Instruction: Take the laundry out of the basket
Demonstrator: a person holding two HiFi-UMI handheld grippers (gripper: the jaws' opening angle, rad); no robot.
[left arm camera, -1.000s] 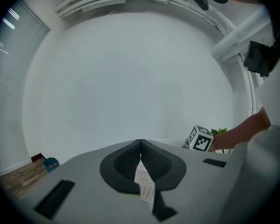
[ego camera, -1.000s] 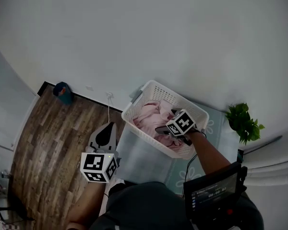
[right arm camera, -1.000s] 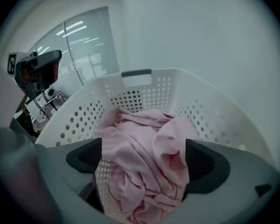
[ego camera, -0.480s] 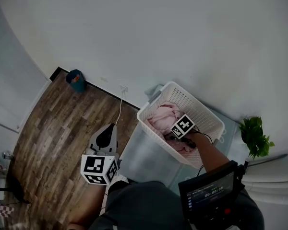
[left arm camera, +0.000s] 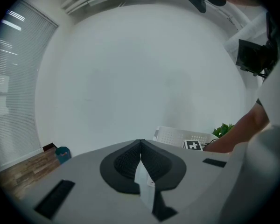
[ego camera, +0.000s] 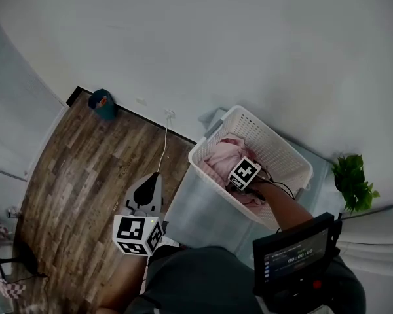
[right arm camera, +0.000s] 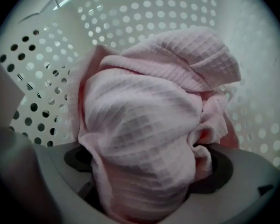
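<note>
A white perforated laundry basket (ego camera: 275, 136) stands on the floor by the wall, holding pink waffle-weave laundry (ego camera: 217, 157). My right gripper (ego camera: 236, 169) reaches down into the basket, its marker cube just above the cloth. In the right gripper view the pink laundry (right arm camera: 149, 106) bulges between the wide-spread jaws of the right gripper (right arm camera: 147, 171) and hides most of the pads, with the basket wall (right arm camera: 46, 55) behind. The cloth rests loosely in the gap. My left gripper (ego camera: 154, 178) hangs over the wooden floor left of the basket. Its jaws meet, the left gripper (left arm camera: 140, 146) holding nothing.
A pale mat (ego camera: 196, 208) lies under and in front of the basket. A green plant (ego camera: 354, 182) stands to its right. A teal object (ego camera: 103, 103) sits at the wall on the wood floor (ego camera: 85, 175). A white cable (ego camera: 164, 136) runs from the wall. A small screen (ego camera: 295, 257) hangs at my chest.
My right gripper has sunk lower into the basket onto the pink cloth. The view has shifted right and down a little. The left gripper stays in place.
</note>
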